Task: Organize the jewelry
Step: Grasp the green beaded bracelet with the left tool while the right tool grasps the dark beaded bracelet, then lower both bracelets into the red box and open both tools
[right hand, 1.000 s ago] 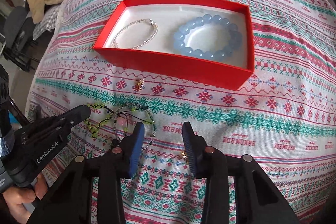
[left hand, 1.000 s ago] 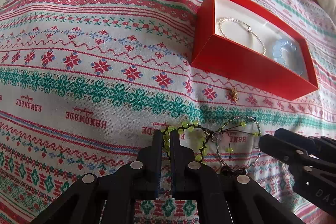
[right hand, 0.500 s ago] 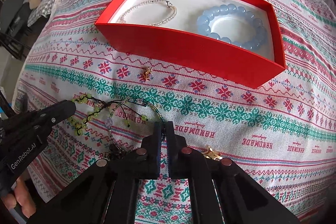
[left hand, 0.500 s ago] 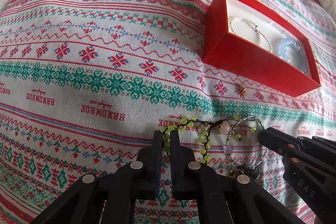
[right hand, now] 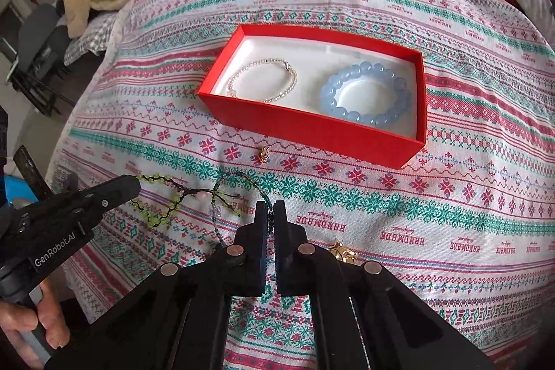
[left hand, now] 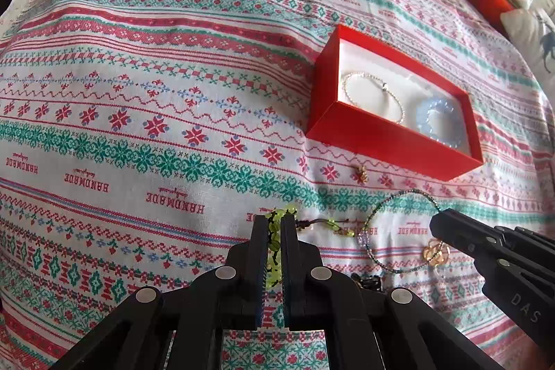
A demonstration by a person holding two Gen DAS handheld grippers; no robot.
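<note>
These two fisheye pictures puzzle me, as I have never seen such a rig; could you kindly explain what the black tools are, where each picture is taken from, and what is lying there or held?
There is no robot here: a person holds a black two-finger tool in each hand, and each tool carries a camera looking forward along its fingers.

In the left tool's view, the left gripper is shut on the green bead bracelet. The other tool enters from the right.

In the right tool's view, the right gripper is shut on the thin teal bracelet, which is tangled with the green one.

All of it lies on a patterned cloth. The red box already holds a pearl bracelet and a blue bead bracelet. A small gold charm lies in front of the box, and a gold piece sits beside the right tool.
</note>
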